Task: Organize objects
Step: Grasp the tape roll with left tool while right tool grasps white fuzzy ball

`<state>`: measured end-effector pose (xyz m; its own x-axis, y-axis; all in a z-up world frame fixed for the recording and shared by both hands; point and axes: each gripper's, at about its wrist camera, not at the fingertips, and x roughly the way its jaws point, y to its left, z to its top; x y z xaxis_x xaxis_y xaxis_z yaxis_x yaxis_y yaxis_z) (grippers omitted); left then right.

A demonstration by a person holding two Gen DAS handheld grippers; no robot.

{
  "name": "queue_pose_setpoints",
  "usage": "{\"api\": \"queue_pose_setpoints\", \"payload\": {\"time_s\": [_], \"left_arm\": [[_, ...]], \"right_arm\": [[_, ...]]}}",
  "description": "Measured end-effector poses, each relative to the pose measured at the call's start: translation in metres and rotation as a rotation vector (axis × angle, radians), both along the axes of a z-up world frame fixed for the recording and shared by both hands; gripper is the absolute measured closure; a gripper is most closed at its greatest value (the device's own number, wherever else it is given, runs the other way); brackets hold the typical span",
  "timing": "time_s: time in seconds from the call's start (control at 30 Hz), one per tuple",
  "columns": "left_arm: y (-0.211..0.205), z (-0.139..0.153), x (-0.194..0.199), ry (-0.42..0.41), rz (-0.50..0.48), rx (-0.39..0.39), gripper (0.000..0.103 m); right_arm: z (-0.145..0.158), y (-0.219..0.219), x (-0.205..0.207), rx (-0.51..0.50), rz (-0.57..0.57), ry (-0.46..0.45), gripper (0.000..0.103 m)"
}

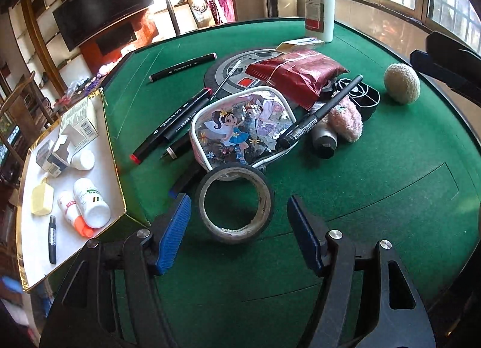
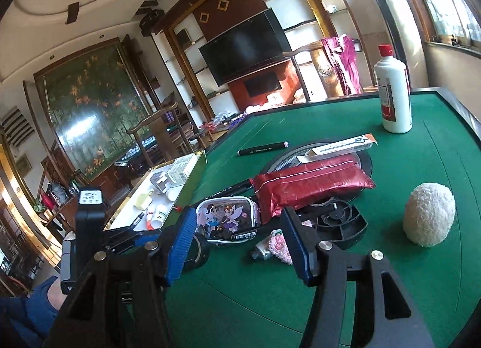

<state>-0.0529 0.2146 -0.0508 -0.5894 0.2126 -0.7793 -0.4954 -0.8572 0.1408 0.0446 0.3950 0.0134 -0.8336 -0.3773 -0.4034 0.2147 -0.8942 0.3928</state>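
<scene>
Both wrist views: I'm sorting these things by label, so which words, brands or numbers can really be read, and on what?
None can be read for certain.
Black markers: white print, too small.
White bottle: red and white label, blurred.
Pill bottles in the tray: green and red marks, unreadable.
Small cartons: barcode and fine print only.
Black pen: barcode sticker, digits unreadable.
Flat white box: print blurred.

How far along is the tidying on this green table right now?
Done: the white tray already holds medicine bottles, small boxes and a short marker. In hand: nothing; the left tongs stand open just short of the tape roll, and the right tongs are open and empty. Left: markers, the fairy pouch, red packet, fuzzy ball and white bottle.
</scene>
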Motion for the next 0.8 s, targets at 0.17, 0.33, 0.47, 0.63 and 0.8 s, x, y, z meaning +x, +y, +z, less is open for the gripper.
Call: {"api": "queue_pose_setpoints", "payload": {"time_s": [0.17,0.33,0.47,0.63,0.8], "left_arm": [[0.011,-0.016,-0.014,-0.014,0.025,-0.067,0.036],[-0.004,-0.022,-0.025,-0.074,0.041,0.057,0.045],[-0.016,-0.024,-0.025,-0.106,0.028,0.113,0.045],[-0.026,-0.024,-0.027,-0.134,0.044,0.169,0.045],[-0.025,-0.024,-0.026,-0.147,0.040,0.178,0.045]], "right_arm": [[0.004,0.004,0.007,0.003,-0.015,0.019,0.045],[0.009,0.026,0.013,0.038,-0.122,0.033,0.044],[0.010,0.062,0.022,0.129,-0.352,0.019,0.030],[-0.012,0.102,0.016,0.162,-0.523,-0.121,0.026],[-0.026,0.108,-0.002,0.209,-0.549,-0.208,0.025]]}}
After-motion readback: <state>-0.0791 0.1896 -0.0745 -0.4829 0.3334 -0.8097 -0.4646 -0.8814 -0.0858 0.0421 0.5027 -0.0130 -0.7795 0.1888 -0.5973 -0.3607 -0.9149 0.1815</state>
